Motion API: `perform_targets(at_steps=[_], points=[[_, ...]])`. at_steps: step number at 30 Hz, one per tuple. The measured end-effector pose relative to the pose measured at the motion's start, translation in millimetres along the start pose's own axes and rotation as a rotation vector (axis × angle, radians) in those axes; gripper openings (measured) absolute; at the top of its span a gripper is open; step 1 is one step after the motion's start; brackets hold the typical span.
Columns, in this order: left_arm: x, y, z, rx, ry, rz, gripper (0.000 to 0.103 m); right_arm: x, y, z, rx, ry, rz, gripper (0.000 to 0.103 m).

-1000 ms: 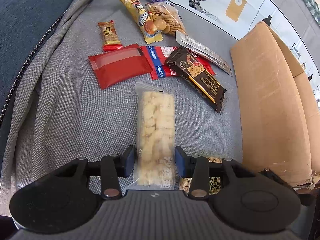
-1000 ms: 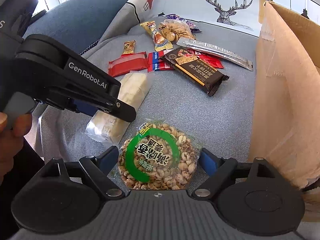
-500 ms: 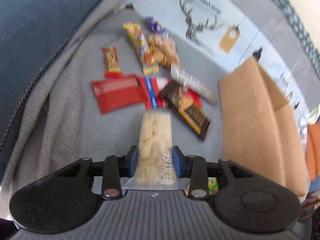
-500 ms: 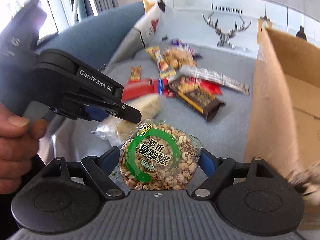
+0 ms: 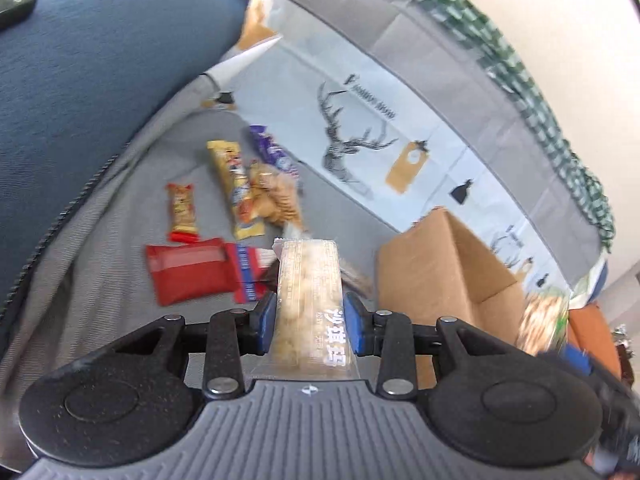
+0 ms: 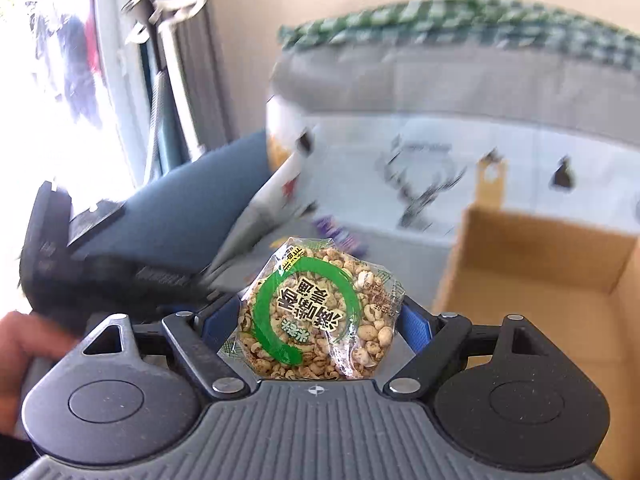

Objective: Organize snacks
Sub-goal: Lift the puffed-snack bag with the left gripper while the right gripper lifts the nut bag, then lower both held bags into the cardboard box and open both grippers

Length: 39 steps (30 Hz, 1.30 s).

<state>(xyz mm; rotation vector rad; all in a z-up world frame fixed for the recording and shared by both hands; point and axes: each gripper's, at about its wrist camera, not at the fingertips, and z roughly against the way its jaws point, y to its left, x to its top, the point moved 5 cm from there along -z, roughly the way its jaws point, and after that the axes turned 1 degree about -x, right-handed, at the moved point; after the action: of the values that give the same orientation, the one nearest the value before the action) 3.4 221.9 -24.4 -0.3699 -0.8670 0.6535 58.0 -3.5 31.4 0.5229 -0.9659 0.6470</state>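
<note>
My left gripper (image 5: pixel 310 326) is shut on a long clear pack of pale puffed-rice bars (image 5: pixel 310 300), held lifted above the grey sofa cover (image 5: pixel 92 280). My right gripper (image 6: pixel 316 322) is shut on a round clear bag of puffed grains with a green ring label (image 6: pixel 316 312), raised in front of the open cardboard box (image 6: pixel 540 272). In the left wrist view that box (image 5: pixel 440 268) stands at the right, and the round bag (image 5: pixel 542 324) shows blurred beside it. The left gripper's black body (image 6: pixel 100 276) and a hand (image 6: pixel 24 344) appear left in the right wrist view.
Several snacks lie on the cover: a red pouch (image 5: pixel 186 270), a small orange bar (image 5: pixel 182 212), a yellow pack (image 5: pixel 236 192), a clear biscuit bag (image 5: pixel 278 200) and a purple pack (image 5: pixel 272 152). A deer-print cushion (image 5: pixel 360 140) stands behind, a blue armrest (image 5: pixel 88 72) at left.
Both grippers have risen off the sofa with their packs and tilted upward. The right one has swung toward the box, whose open inside now shows.
</note>
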Motion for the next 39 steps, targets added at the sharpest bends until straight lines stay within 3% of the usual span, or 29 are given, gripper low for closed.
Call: perform_targets(at_steps=[3,8,21,30,39], points=[[-4.2,-13.8,-2.2,-0.032,0.003,-0.017,0.039,5.9,-38.8,8.7,-0.075,-0.027,-0.008,0.085],[-9.5,-36.5,-11.4,-0.077,0.008,-0.039,0.039,-6.8,-88.8,16.2,-0.150,-0.018,-0.143,0.085],[-31.4,-101.3,-34.8,-0.205,0.027,-0.092,0.039,-30.3,-137.2,44.7,-0.285,-0.014,-0.181,0.085],[-43.1,-125.0,-47.9,-0.239,0.049,-0.146,0.039,-37.4,-160.8,56.4,-0.359,-0.032,-0.231,0.085],[-51.4,-139.1,-46.2,-0.261,0.035,-0.215,0.039,-36.9,-160.0,54.0,-0.384,-0.040,-0.228,0.085]])
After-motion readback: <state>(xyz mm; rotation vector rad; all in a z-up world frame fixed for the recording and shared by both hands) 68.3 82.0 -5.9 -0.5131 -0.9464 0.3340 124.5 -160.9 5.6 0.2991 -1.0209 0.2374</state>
